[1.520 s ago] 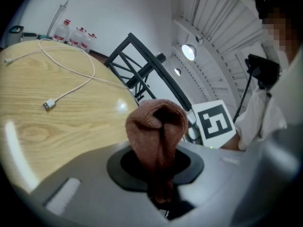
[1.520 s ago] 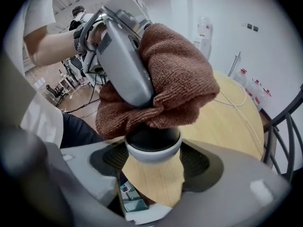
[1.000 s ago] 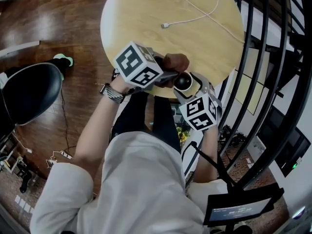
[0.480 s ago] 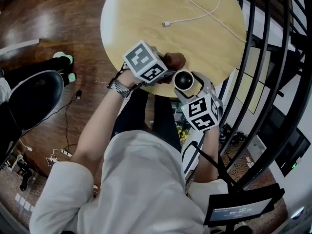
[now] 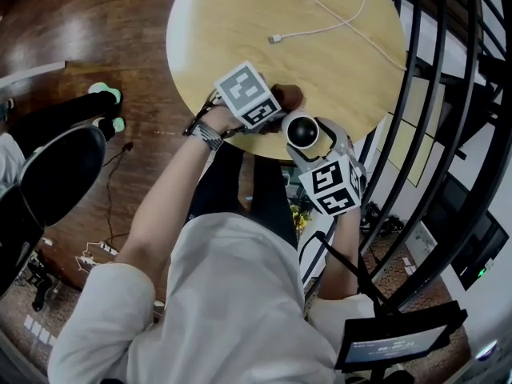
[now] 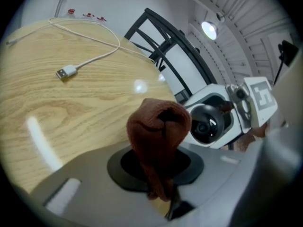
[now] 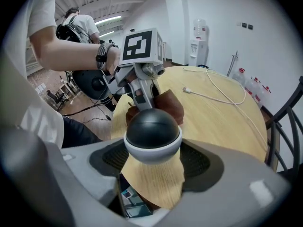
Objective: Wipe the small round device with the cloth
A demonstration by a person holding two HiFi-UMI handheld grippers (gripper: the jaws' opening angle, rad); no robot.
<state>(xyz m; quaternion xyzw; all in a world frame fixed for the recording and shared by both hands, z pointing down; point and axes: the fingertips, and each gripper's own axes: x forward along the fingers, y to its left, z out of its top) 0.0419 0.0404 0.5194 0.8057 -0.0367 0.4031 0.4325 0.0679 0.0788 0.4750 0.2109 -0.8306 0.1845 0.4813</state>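
The small round device (image 7: 152,134), a black dome in a white ring, is gripped by my right gripper (image 7: 152,150) over the table's near edge. It also shows in the head view as the device (image 5: 303,130), in front of the right gripper (image 5: 308,144). My left gripper (image 6: 158,176) is shut on a bunched red-brown cloth (image 6: 158,141). The cloth (image 7: 169,105) sits just behind the dome, close to or touching it. In the head view the left gripper (image 5: 276,109) holds the cloth (image 5: 286,97) just left of the device. From the left gripper view, the device (image 6: 208,123) lies right of the cloth.
A round wooden table (image 5: 240,30) carries a white USB cable (image 5: 320,26). Black railing bars (image 5: 448,134) run along the right. A black chair (image 5: 48,174) and another person's green shoes (image 5: 104,98) are on the floor at left.
My left gripper has swung right and slightly up with the cloth, closing on the device. The right gripper and device barely shifted. The black chair at left has moved down.
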